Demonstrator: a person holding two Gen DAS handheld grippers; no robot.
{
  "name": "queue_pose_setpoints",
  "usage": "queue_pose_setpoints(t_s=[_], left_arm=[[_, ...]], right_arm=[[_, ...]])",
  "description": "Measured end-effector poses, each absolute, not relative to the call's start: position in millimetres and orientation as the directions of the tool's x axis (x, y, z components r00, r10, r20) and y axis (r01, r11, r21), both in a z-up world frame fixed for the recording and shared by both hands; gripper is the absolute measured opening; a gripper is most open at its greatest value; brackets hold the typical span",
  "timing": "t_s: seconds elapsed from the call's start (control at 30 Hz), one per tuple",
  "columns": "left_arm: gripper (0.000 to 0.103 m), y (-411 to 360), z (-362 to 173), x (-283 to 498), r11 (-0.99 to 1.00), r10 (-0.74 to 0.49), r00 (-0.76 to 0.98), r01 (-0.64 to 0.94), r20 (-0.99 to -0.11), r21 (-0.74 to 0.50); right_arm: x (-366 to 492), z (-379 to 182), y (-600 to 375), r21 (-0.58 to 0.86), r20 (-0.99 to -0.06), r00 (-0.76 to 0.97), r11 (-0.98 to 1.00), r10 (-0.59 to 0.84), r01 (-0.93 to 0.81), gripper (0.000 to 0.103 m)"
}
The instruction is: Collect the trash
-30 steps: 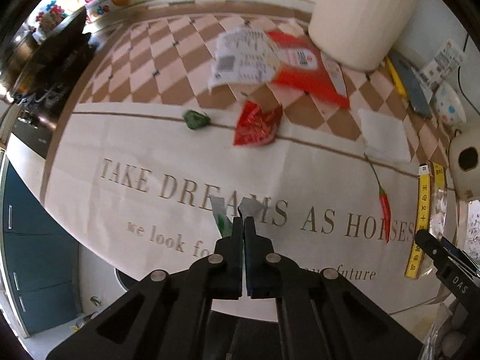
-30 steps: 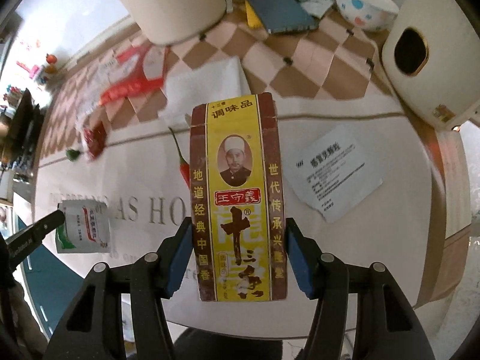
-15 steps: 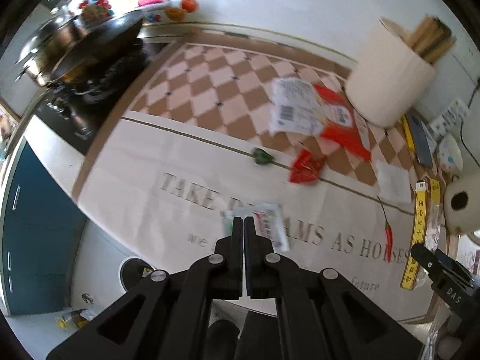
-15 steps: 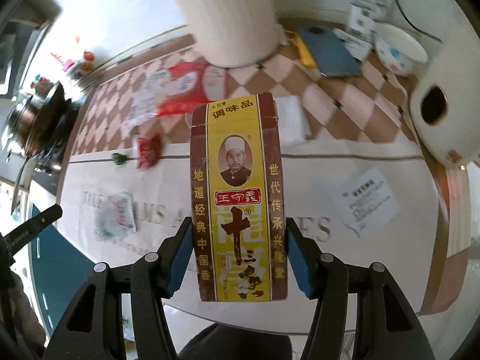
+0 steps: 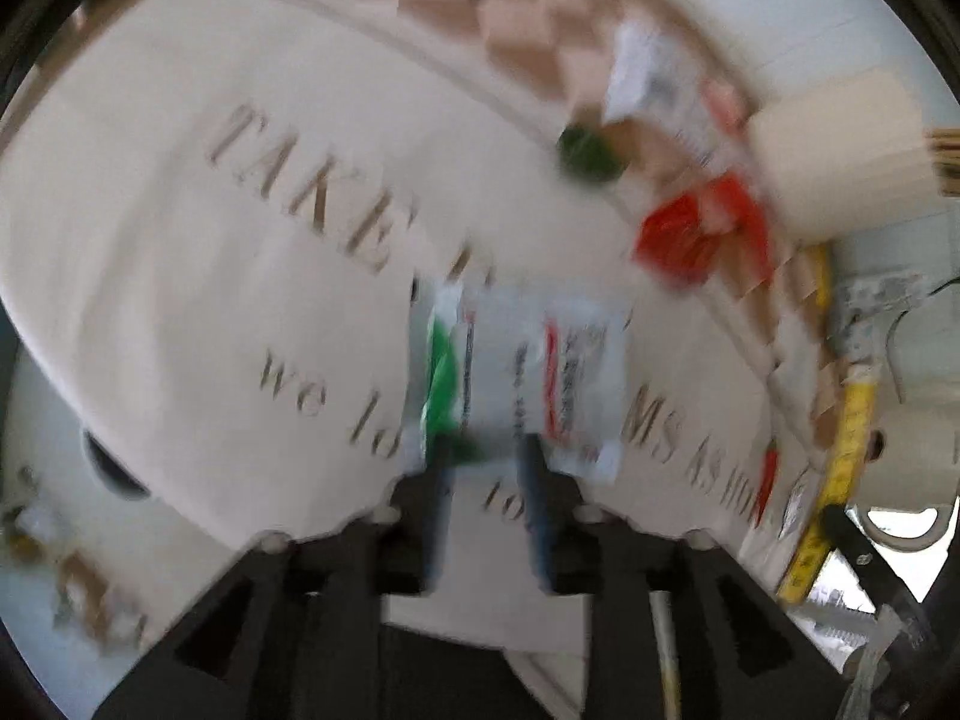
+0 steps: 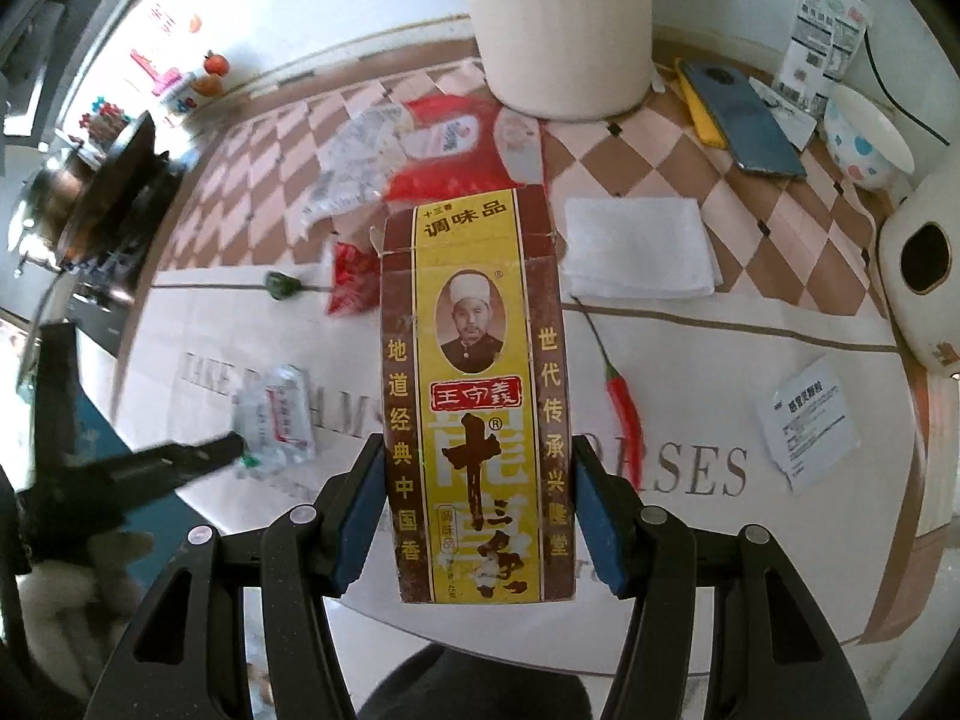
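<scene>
My right gripper is shut on a yellow and brown spice box and holds it upright above the table. My left gripper is open, its fingers at the near edge of a white sachet with green and red print that lies on the cloth; that view is blurred. The sachet and the left gripper's tip also show in the right wrist view. A red wrapper, a larger red and white bag and a green scrap lie further back.
A white cylinder holder stands at the back. A folded white cloth, red chilli, paper leaflet, phone, dotted bowl and white appliance are on the right. A stove with pan is at left.
My left gripper has opened and come down close to the white sachet, which lies on the cloth. My right gripper still holds the box and has shifted slightly.
</scene>
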State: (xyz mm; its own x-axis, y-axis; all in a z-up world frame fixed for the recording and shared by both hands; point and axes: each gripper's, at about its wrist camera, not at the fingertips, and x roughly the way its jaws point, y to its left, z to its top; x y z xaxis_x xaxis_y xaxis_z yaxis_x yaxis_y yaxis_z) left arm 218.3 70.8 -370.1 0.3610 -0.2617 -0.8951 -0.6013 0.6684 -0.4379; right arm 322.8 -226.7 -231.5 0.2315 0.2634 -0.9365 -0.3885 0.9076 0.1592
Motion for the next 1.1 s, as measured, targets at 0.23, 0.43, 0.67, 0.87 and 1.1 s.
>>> queue_pose_setpoints(t_s=[0.23, 0.43, 0.67, 0.87, 1.1], left_arm=[[0.072, 59, -363, 248, 0.721, -0.215, 0.341, -0.577, -0.915, -0.384], [0.065, 28, -364, 283, 0.86, 0.029, 0.189, -0.506, -0.982, -0.071], [0.014, 33, -350, 277, 0.858, 0.077, 0.182, -0.513, -0.98, -0.027], [0.014, 43, -300, 247, 0.843, 0.232, 0.255, -0.535, -0.939, 0.063], [0.014, 81, -251, 193, 0.791, 0.337, 0.328, -0.607, -0.883, 0.076]], right_arm=[[332, -254, -242, 0.152, -0.954, 0.195, 0.926, 0.229, -0.347, 0.061], [343, -264, -246, 0.159, -0.957, 0.182, 0.932, 0.227, -0.326, 0.061], [351, -258, -247, 0.157, -0.952, 0.204, 0.933, 0.23, -0.323, 0.061], [347, -254, -238, 0.173, -0.947, 0.202, 0.926, 0.25, -0.336, 0.061], [328, -237, -196, 0.171, -0.934, 0.217, 0.889, 0.283, -0.424, 0.061]])
